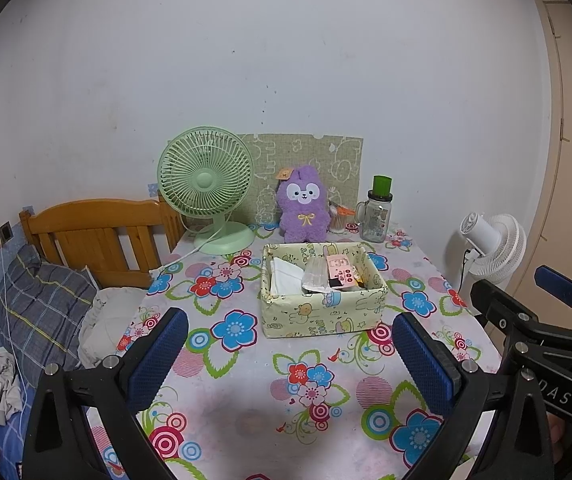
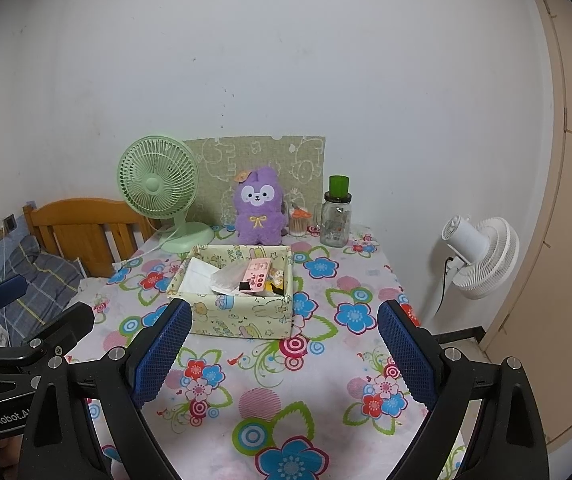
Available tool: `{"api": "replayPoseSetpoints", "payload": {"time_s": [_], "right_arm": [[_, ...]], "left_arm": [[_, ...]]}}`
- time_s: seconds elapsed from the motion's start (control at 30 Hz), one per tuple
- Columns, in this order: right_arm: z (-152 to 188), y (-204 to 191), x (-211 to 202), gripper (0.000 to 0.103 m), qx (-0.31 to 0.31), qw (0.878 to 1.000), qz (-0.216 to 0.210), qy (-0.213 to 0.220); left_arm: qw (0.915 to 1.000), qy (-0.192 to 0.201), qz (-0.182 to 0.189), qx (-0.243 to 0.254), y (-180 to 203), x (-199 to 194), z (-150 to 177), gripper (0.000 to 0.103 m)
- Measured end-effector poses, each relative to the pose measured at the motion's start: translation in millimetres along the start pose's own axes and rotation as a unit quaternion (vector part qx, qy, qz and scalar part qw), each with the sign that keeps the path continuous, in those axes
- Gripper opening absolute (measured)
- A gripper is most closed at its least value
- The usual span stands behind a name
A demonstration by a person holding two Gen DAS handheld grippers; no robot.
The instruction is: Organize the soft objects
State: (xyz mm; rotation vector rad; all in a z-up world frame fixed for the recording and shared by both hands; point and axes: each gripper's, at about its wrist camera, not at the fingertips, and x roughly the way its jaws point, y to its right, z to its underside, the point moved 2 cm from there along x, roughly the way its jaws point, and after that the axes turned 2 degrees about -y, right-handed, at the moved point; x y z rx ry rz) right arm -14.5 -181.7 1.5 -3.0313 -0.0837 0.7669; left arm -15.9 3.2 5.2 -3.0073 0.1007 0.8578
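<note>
A purple plush toy [image 1: 303, 210] stands upright at the back of the flowered table [image 1: 246, 380], against a green board. It also shows in the right wrist view [image 2: 258, 211]. In front of it sits a pale yellow fabric box [image 1: 321, 312] holding papers, a plastic packet and a pink card; it also shows in the right wrist view [image 2: 242, 318]. My left gripper [image 1: 289, 354] is open and empty above the table's near part. My right gripper [image 2: 286, 350] is open and empty, level with the box's front wall.
A green desk fan [image 1: 208, 188] stands back left with its cord on the table. A glass jar with a green lid [image 1: 377, 212] and a cup of swabs [image 1: 339, 218] stand back right. A white fan [image 2: 481, 256] is off the right edge. A bed with pillows [image 1: 42, 312] lies left.
</note>
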Motion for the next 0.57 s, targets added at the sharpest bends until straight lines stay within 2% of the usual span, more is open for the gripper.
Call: {"api": "replayPoseSetpoints", "payload": {"time_s": [0.57], "right_arm": [[-2.0,0.1,-1.0,0.096,-0.002,1.000,0.000,0.002]], "left_arm": [[1.0000,0.002,0.001,-0.005,0.5,-2.6,-1.6,0.103]]}}
